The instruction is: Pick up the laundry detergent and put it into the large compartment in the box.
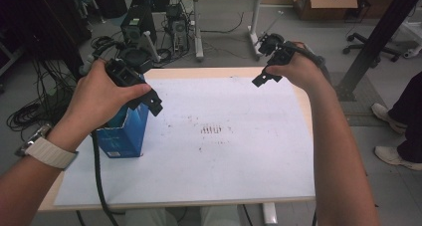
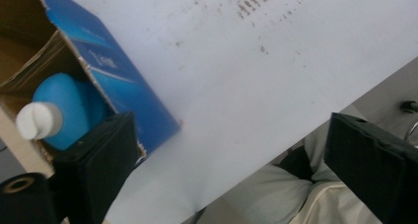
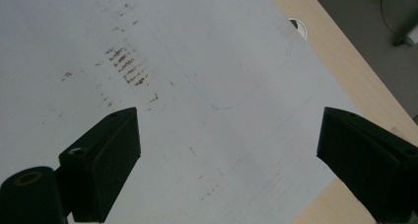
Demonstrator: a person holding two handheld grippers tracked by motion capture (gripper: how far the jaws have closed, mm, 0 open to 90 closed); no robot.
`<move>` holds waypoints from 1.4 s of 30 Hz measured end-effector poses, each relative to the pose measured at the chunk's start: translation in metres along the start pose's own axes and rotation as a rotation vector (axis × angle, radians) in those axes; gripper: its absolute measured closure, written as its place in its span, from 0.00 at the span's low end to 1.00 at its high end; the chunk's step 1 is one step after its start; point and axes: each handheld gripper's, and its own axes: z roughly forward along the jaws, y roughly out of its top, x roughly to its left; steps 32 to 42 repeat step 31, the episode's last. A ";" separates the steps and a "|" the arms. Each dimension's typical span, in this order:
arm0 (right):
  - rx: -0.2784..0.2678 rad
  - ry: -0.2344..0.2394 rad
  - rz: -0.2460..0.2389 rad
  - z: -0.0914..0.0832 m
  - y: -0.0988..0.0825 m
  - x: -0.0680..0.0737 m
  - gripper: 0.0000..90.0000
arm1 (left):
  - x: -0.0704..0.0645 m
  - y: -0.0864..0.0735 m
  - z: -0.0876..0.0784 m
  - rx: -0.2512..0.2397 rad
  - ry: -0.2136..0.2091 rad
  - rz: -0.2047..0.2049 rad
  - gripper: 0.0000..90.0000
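Left claw (image 1: 149,99), jaws spread wide and holding nothing, hangs just above the open top of a blue box (image 1: 124,131). The box stands upright at the counter's (image 1: 303,101) left edge. Inside it sits a blue bottle (image 2: 64,108) with a white cap (image 2: 38,120). Right claw (image 1: 262,77), also spread wide and empty, is held in the air well apart from the box, over the far right part of the white sheet (image 1: 224,156) covering the counter. Brown smudges (image 1: 211,130) mark the sheet between box and right claw
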 end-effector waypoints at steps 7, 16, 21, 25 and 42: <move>0.009 0.003 0.000 0.006 0.002 0.001 0.10 | -0.005 0.005 0.015 0.011 -0.015 0.034 0.05; 0.010 0.006 0.009 0.010 0.000 -0.001 0.10 | -0.008 0.010 0.021 -0.005 -0.019 0.052 0.05; 0.014 0.007 -0.001 0.012 0.004 0.002 0.10 | -0.009 0.011 0.024 -0.006 -0.025 0.058 0.05; 0.013 0.009 -0.006 0.012 0.004 0.003 0.10 | -0.009 0.010 0.026 -0.003 -0.023 0.057 0.05; 0.012 0.010 -0.002 0.013 0.003 0.003 0.10 | -0.007 0.011 0.026 -0.006 -0.025 0.051 0.05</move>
